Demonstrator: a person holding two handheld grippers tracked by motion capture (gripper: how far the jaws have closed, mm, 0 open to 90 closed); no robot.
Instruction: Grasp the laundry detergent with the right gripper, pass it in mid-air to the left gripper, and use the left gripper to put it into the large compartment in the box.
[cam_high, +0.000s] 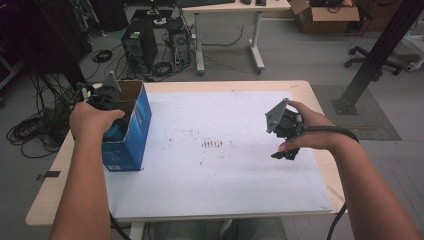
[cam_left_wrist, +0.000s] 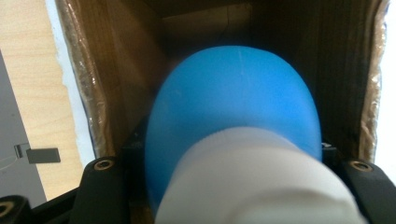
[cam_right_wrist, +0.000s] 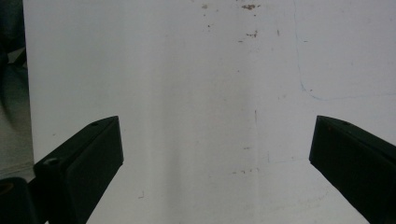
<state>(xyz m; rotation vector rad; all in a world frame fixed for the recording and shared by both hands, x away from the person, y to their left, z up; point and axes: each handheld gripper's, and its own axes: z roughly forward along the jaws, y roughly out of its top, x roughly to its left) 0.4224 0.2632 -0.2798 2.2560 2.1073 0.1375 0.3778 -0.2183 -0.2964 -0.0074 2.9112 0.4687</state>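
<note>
While left gripper (cam_high: 107, 107) clamps blue bottle (cam_left_wrist: 233, 116), box (cam_high: 135, 125) hides its jaws.

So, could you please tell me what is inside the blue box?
A blue bottle with a white cap, held by the left hand-held gripper. The bottle covers the floor of the blue box.

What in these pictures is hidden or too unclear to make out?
- Left tongs, left gripper view: the blue bottle with its white cap covers the tips, so the contact itself is hidden.
- Blue bottle, high view: the hand and the blue box wall hide most of it.
- Box bottom, left gripper view: dark and blocked by the bottle.
- Bottle label: none legible; close and blurred.
- Right tongs, right gripper view: bases cut off by the lower edge.
</note>
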